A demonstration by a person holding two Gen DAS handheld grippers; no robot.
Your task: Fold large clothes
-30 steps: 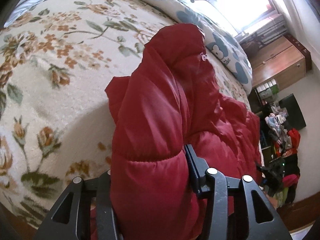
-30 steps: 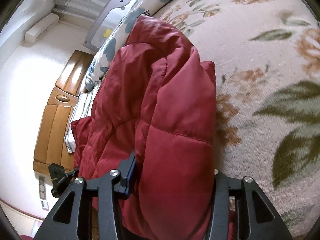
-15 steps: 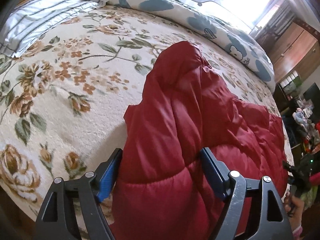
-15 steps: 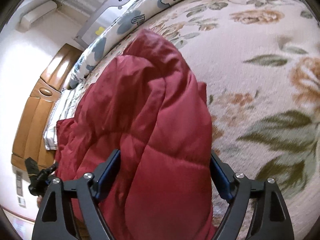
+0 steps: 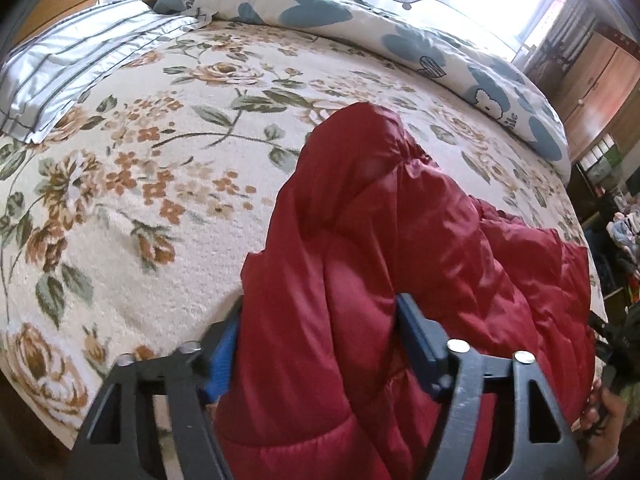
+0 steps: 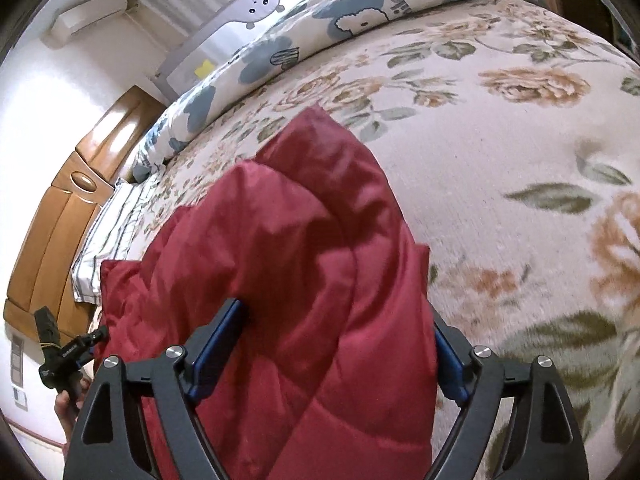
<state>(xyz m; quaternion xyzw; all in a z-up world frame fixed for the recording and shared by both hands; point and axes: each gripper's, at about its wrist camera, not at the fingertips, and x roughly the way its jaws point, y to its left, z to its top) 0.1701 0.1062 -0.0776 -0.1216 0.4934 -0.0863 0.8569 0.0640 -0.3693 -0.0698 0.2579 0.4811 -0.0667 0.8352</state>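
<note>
While both grippers tilt steeply down toward the floral bedspread (image 5: pixel 168 248), a quilted red jacket (image 5: pixel 360 280) lies bunched on its near edge, well apart from the striped pillow (image 5: pixel 72 64) at the head. The left gripper (image 5: pixel 320 344) has the jacket's padding bulging between its blue pads; its jaws are closing, about half spread. The right gripper (image 6: pixel 332 344) straddles another fold with jaws wide and narrowing slightly, pads at the fabric's sides; whether they press I cannot tell.
</note>
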